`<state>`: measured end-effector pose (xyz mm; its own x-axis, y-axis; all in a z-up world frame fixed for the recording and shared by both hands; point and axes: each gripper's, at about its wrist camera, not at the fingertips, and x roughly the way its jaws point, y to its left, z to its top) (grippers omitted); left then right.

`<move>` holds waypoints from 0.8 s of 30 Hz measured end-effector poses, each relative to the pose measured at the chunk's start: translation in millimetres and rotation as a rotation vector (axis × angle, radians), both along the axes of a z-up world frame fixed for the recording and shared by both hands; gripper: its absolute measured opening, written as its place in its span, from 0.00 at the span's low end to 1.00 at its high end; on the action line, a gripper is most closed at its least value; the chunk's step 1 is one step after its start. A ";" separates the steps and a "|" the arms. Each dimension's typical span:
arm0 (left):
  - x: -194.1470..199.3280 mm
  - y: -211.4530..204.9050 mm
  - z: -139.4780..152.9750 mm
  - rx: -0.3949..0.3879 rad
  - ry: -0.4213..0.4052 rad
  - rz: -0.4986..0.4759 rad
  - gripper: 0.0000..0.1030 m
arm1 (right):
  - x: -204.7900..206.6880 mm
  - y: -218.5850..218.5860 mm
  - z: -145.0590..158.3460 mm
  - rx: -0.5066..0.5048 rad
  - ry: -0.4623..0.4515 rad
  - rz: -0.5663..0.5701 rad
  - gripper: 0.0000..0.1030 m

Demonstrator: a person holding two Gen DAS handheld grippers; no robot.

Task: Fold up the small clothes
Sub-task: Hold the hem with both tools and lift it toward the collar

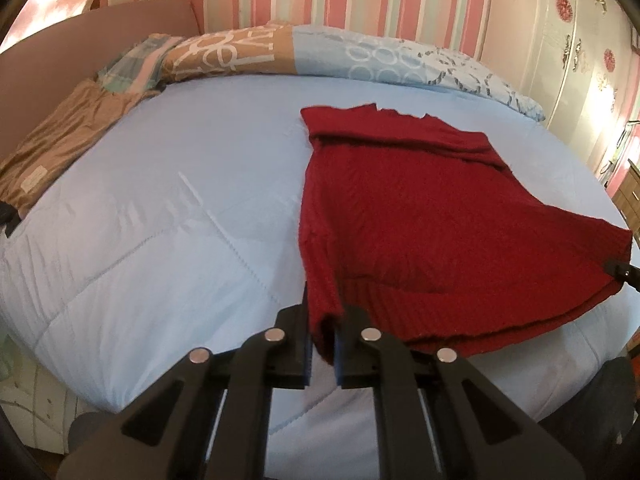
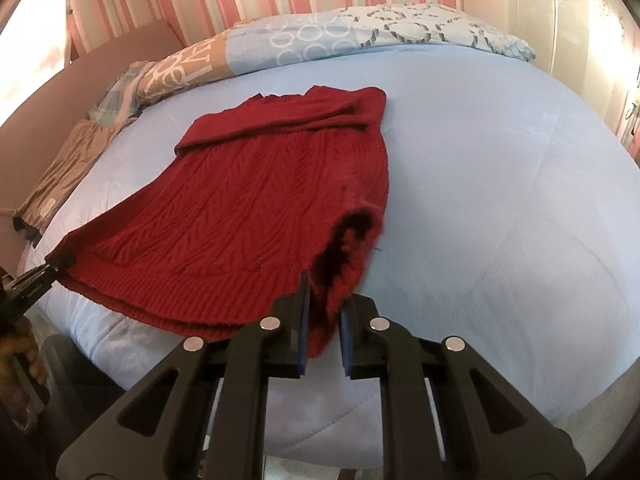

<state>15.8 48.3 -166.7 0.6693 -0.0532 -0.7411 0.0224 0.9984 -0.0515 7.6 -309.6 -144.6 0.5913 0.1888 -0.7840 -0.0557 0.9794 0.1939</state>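
A dark red knitted sweater (image 1: pixel 404 208) lies on the light blue bedspread (image 1: pixel 160 208), its far end folded over and its near hem lifted. My left gripper (image 1: pixel 323 344) is shut on the hem's left corner, with red knit bunched between the blue pads. My right gripper (image 2: pixel 325 336) is shut on the hem's right corner of the same sweater (image 2: pixel 256 208). Each gripper shows in the other's view: the right gripper (image 1: pixel 618 270) at the far right edge, the left gripper (image 2: pixel 56 262) at the far left, held by a hand (image 2: pixel 20 352).
Patterned pillows (image 1: pixel 320 56) lie along the head of the bed under a striped pink wall. A tan folded garment (image 1: pixel 68 132) rests on the bed's left side. A white wardrobe (image 1: pixel 580 40) stands at the right. Bare bedspread (image 2: pixel 500 180) stretches right of the sweater.
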 end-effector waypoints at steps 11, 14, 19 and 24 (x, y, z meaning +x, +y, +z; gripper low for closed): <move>3.7 0.7 16.5 -0.034 -0.037 -0.005 0.06 | -4.6 -1.8 5.3 0.025 -0.021 0.009 0.06; 7.7 0.6 26.8 -0.039 -0.060 -0.005 0.06 | -1.0 -3.4 12.3 0.031 -0.036 0.009 0.06; 26.8 0.1 43.7 -0.056 -0.090 0.001 0.06 | 12.5 -8.4 25.4 0.051 -0.060 -0.004 0.06; 55.5 2.2 64.3 -0.069 -0.125 0.011 0.06 | 37.9 -10.5 43.5 0.063 -0.093 -0.012 0.06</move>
